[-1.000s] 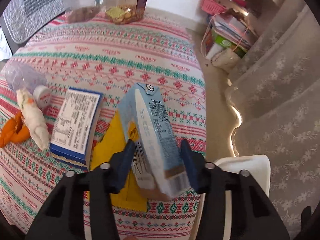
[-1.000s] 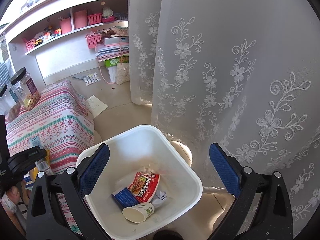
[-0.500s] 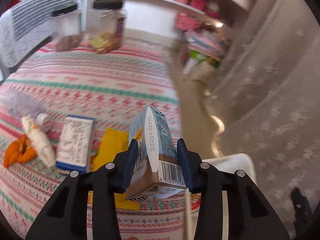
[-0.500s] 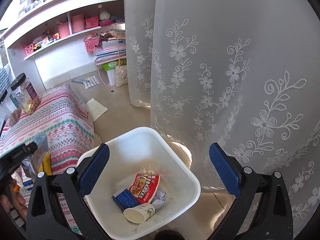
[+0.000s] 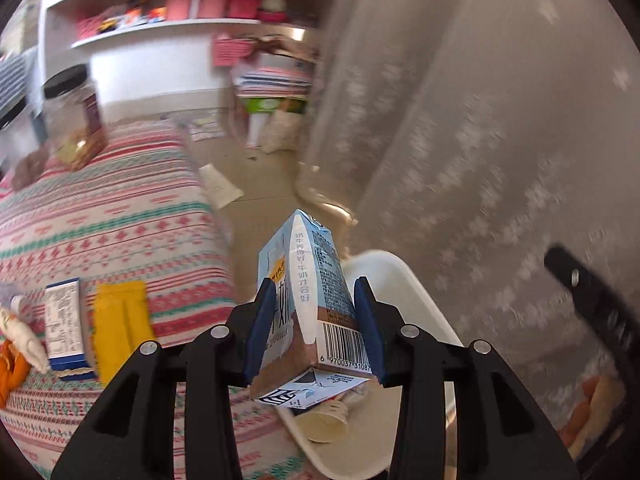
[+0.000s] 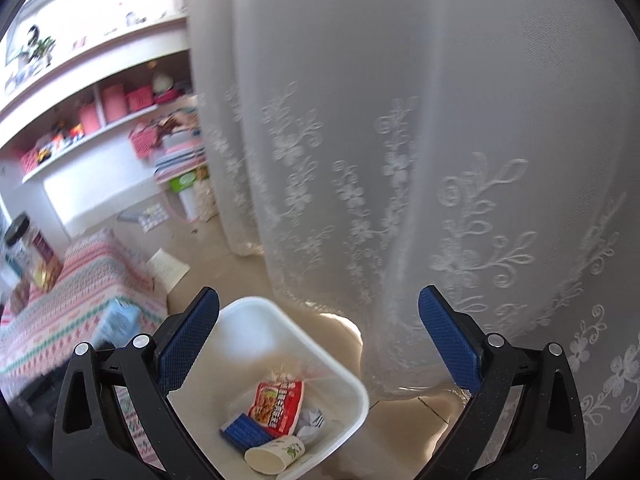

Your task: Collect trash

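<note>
A: Right, the left gripper (image 5: 316, 330) has its blue pads clamped on the sides of a pale blue milk carton (image 5: 306, 304), barcode face turned toward the lens, gable end pointing away.

B: And where does it sit over the square white plastic bin (image 5: 404, 276)?

A: At the bin's near edge, by the look of it. The carton's base hangs partly over the striped red-and-green patterned tablecloth (image 5: 120, 216) and partly over the bin's opening, with a paper cup (image 5: 322, 426) visible just under it.

B: Sideways grip on the flat faces, so letting go should drop it cleanly, I'd say.

A: Agreed. The right gripper (image 6: 320, 344) is wide apart and holds nothing; it hovers above the bin, probably parked out of the way. From there you see a red snack packet (image 6: 278, 402), a blue wrapper (image 6: 244, 432) and crumpled paper (image 6: 312, 420) inside.

B: More left on the table?

A: A yellow packet (image 5: 120, 326), a blue-and-white box (image 5: 66, 326), and some orange peel (image 5: 12, 372) at the edge. The lace curtain (image 5: 480, 140) hangs close behind the bin, so a careless swing could snag it.
</note>
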Motion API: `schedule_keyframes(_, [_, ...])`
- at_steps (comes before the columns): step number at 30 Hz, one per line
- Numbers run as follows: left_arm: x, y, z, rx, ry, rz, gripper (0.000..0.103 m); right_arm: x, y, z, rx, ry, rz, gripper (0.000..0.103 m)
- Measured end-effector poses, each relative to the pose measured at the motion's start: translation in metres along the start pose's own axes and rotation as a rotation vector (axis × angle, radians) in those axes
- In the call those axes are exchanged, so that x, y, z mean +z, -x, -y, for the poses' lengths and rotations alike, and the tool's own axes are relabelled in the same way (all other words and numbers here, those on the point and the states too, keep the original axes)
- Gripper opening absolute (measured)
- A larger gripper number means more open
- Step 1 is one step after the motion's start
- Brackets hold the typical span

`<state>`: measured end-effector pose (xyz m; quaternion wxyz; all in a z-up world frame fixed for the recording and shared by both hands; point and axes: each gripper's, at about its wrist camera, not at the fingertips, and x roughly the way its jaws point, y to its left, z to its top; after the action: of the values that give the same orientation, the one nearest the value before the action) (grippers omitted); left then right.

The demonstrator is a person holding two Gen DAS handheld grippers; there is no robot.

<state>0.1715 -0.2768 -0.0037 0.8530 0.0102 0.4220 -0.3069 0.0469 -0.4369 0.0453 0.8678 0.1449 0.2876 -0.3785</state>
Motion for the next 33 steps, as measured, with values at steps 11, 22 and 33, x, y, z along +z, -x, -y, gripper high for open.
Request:
schedule_keyframes(11, [-0.018, -0.009, 0.03, 0.032, -0.124, -0.039, 0.067, 0.0, -0.003, 0.008, -0.005, -0.033, -0.028, 0.096])
schedule_keyframes(22, [-0.002, 0.022, -0.028, 0.347, -0.038, 0.052, 0.083, -0.014, -0.002, -0.038, 0.023, 0.107, -0.04, 0.096])
schedule_keyframes(33, [-0.003, 0.056, -0.079, 0.457, 0.029, 0.084, 0.088, -0.032, 0.006, -0.1, 0.082, 0.231, -0.047, 0.096])
